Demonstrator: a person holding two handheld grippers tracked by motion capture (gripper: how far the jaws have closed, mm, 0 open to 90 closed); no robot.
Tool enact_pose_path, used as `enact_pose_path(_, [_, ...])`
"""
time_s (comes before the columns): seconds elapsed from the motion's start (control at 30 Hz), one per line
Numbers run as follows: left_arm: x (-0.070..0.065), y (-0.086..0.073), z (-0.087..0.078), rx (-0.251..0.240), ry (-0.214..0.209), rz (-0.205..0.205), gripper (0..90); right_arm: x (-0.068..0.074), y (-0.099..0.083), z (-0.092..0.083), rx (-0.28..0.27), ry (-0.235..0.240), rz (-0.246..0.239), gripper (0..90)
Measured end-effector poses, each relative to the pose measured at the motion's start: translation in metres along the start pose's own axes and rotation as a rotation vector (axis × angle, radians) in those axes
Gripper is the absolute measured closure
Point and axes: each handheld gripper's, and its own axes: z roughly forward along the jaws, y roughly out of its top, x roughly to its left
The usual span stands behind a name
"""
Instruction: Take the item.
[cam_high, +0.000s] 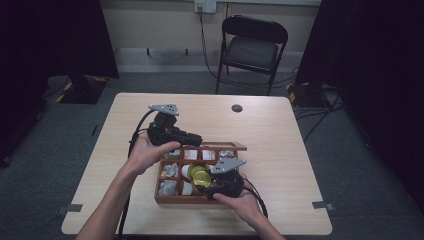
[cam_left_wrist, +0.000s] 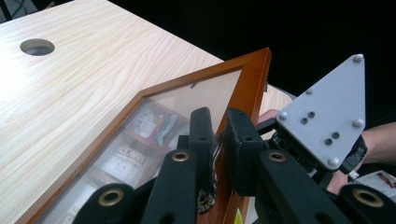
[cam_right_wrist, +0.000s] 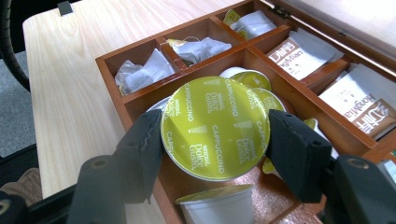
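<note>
A wooden compartment box (cam_high: 177, 199) stands on the table near its front edge. Its glass-paned lid (cam_left_wrist: 252, 74) is raised, and my left gripper (cam_left_wrist: 220, 140) is shut on the lid's wooden frame. In the high view the left gripper (cam_high: 196, 140) reaches the lid (cam_high: 222, 146) from the left. My right gripper (cam_right_wrist: 215, 140) is shut on a coffee capsule (cam_right_wrist: 215, 126) with a yellow-green foil top, held just above the box's middle compartment (cam_right_wrist: 140, 100). From above, the right gripper (cam_high: 207, 182) and capsule (cam_high: 200, 175) sit over the box's front half.
More capsules (cam_right_wrist: 217, 205) lie in the box below the held one. Wrapped tea bags (cam_right_wrist: 144, 70) and brown-and-white sachets (cam_right_wrist: 303, 56) fill other compartments. The table (cam_high: 150, 107) has a cable hole (cam_high: 237, 108) at the back. A black chair (cam_high: 252, 45) stands behind it.
</note>
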Motion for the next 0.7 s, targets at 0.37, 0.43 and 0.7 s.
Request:
enact_pose_path(0.37, [0.000,0.000,0.000,0.003,0.000,-0.001,81.6,-0.003,0.000,-0.016,-0.039,0.001,0.020,37.0])
enact_pose_path(0.43, [-0.001,0.000,0.000,0.005,0.001,-0.002,81.6,-0.004,0.000,-0.018,-0.041,-0.001,0.019,37.0])
enact_pose_path(0.7, [-0.002,-0.001,0.001,0.011,0.005,0.003,81.6,-0.008,-0.001,-0.027,-0.060,-0.014,0.033,37.0])
